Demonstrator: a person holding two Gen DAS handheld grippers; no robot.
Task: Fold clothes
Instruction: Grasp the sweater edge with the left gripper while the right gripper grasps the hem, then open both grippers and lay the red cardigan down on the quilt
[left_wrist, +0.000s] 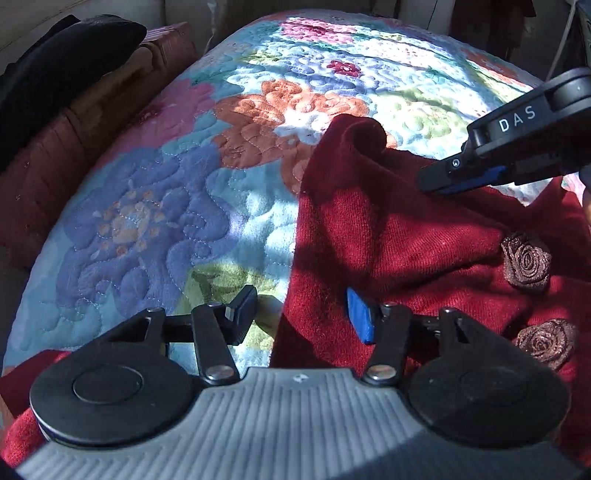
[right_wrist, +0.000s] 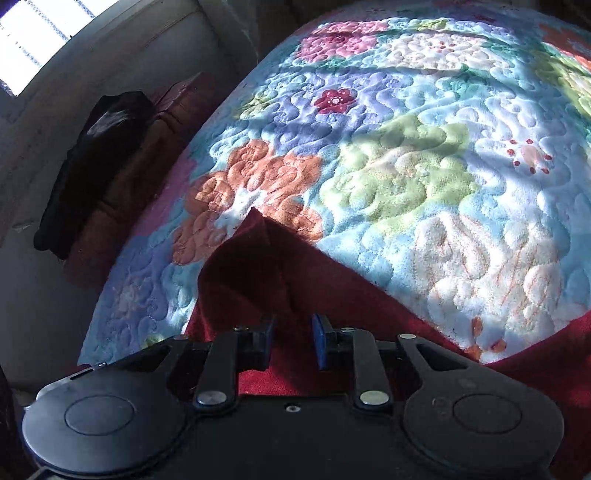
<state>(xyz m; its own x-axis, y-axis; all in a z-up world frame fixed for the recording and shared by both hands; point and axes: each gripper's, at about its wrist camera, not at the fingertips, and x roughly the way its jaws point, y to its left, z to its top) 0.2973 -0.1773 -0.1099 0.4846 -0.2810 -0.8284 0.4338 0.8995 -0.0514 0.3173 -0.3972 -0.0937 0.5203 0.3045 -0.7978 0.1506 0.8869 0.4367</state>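
Note:
A dark red knit garment (left_wrist: 388, 229) lies spread on a flowered quilt (left_wrist: 166, 221), with two brown fabric roses (left_wrist: 526, 262) on its front. Its far corner curls up in a peak (right_wrist: 255, 258). My left gripper (left_wrist: 301, 314) is open and straddles the garment's left edge: one finger is over the quilt, the blue-padded one over the red cloth. My right gripper (right_wrist: 293, 339) is open low over the garment (right_wrist: 332, 295), just behind the raised corner, its pads not pressing on the cloth. From the side, the right gripper (left_wrist: 428, 182) hovers close over the fabric.
The quilt (right_wrist: 406, 166) covers the whole bed beyond the garment. Along the bed's left side runs a brown padded piece (left_wrist: 92, 122) with a black cloth (left_wrist: 62, 55) draped on it. A bright window (right_wrist: 33, 37) is at the upper left.

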